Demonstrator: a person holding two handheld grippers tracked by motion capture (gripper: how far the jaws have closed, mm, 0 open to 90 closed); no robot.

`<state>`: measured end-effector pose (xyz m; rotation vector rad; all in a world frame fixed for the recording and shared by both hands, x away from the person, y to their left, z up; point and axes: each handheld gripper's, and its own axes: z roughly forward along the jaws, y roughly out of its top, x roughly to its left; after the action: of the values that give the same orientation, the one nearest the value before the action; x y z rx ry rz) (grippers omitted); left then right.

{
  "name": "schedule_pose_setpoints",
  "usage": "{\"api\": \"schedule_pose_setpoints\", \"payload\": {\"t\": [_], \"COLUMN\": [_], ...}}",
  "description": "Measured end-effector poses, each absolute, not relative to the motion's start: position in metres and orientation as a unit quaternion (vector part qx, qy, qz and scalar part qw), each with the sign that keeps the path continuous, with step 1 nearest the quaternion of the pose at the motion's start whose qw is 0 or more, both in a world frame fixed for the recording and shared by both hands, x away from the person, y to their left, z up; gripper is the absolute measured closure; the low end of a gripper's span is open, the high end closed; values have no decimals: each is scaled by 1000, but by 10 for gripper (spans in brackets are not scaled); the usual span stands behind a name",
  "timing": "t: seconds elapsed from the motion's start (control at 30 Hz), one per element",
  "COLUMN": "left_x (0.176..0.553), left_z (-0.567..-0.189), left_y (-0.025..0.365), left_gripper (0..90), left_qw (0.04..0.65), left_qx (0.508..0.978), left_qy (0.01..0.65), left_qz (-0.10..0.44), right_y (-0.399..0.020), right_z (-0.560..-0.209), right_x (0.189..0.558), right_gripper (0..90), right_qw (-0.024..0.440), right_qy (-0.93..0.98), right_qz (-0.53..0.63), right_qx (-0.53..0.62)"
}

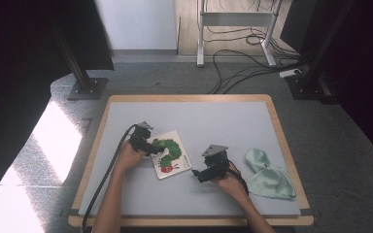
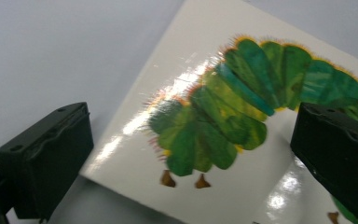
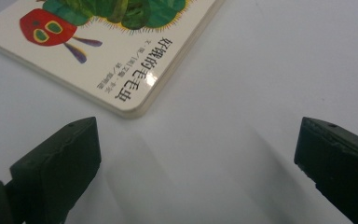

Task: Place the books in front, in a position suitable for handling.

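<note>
High view: a board book (image 1: 171, 154) with a green caterpillar on its white cover lies flat on the grey table (image 1: 199, 116), left of centre and turned at an angle to the table edges. The left hand-held gripper (image 1: 151, 148) is positioned at the book's upper-left portion, held by the person's left hand (image 1: 128, 158). The right hand-held gripper (image 1: 197, 174) is positioned just beside the book's lower-right corner, held by the right hand (image 1: 228, 180). A pale green cloth (image 1: 268, 174) lies crumpled near the right edge of the table, well apart from the book.

Left gripper view: the jaws of the left hand-held gripper (image 2: 191, 154) stand wide apart over the book (image 2: 205, 177). One jaw sits over bare table just beside the book's edge; the other sits over the cover. Contact between jaws and cover cannot be determined.

Right gripper view: the jaws of the right hand-held gripper (image 3: 196, 158) stand wide apart with bare table between them. The rounded corner of the book (image 3: 121, 60) lies just ahead of the jaws, near one of them, with printed characters and the caterpillar's red head visible. Nothing is held.
</note>
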<state>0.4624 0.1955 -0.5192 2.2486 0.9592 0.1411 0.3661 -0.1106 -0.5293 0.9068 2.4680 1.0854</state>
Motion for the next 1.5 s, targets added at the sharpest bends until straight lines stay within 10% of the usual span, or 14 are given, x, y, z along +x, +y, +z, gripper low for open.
{"api": "schedule_pose_setpoints", "payload": {"t": [1.5], "left_x": [383], "left_z": [-519], "left_y": [184], "left_gripper": [0], "left_qw": [334], "left_qx": [878], "left_qy": [341], "left_qz": [41], "right_y": [-117], "right_z": [-530], "right_x": [347], "right_gripper": [28], "right_qw": [116], "right_qy": [855], "right_qz": [388], "right_qx": [325]}}
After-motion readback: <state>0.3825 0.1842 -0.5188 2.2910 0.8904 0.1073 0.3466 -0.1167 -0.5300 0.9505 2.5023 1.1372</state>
